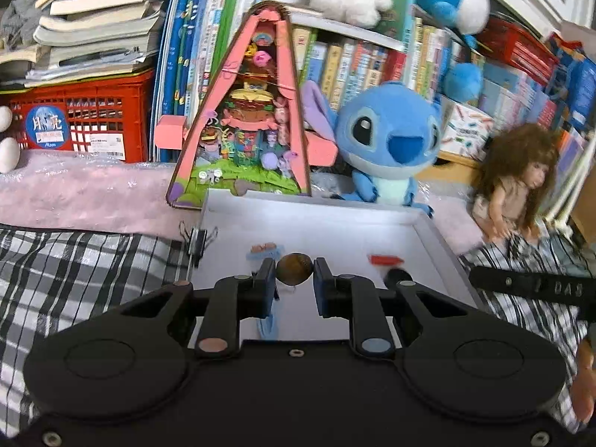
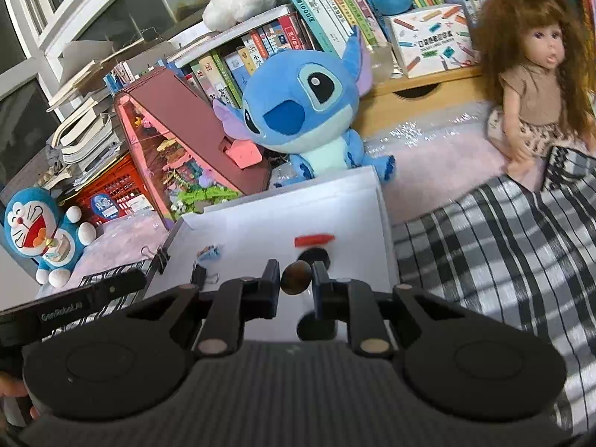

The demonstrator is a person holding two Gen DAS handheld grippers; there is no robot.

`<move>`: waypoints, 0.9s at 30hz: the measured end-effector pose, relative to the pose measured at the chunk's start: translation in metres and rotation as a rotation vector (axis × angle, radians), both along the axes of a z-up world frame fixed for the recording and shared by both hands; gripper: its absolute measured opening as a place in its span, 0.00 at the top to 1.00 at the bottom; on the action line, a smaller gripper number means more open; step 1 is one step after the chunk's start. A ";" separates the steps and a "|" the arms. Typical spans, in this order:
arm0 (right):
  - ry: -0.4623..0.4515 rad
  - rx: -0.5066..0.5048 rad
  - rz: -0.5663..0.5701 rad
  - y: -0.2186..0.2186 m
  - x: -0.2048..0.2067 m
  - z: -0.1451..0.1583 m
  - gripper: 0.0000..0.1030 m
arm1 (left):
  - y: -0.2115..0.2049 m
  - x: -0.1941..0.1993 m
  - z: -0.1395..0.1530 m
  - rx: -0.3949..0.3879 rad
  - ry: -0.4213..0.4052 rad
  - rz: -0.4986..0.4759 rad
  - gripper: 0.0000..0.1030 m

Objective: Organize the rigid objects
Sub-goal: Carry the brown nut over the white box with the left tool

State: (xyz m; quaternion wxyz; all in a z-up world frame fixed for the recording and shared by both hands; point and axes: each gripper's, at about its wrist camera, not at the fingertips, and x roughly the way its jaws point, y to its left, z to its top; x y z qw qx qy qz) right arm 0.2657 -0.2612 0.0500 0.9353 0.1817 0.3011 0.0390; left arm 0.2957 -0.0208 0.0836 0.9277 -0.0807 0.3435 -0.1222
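Note:
My left gripper [image 1: 295, 279] is shut on a brown, round, nut-like object [image 1: 294, 268], held above the white shallow box [image 1: 316, 208]. My right gripper [image 2: 296, 288] is shut on a similar brown round object [image 2: 296, 276] over the same white box [image 2: 376, 201]. Inside the box lie a red piece [image 1: 385, 259], also the red piece [image 2: 314, 240] in the right wrist view, a blue and pink clip [image 1: 265, 249], a black disc [image 2: 314, 257] and a black binder clip [image 2: 201, 273]. The other gripper's black body shows at each view's edge.
A blue plush [image 1: 387, 141], a pink A-frame toy house [image 1: 242, 111], a red crate [image 1: 108, 119] and books stand behind the box. A doll [image 2: 536, 82] sits at the right, a blue cat plush [image 2: 41, 234] at the left. Checked cloth [image 2: 503, 242] surrounds the box.

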 end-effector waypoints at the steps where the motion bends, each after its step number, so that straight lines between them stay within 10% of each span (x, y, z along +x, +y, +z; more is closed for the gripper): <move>1: 0.002 -0.004 0.001 0.001 0.006 0.001 0.79 | 0.000 0.007 0.000 -0.004 0.007 0.003 0.81; 27: 0.149 -0.089 -0.020 0.009 0.122 -0.037 0.79 | -0.029 0.112 -0.058 0.107 0.117 0.035 0.81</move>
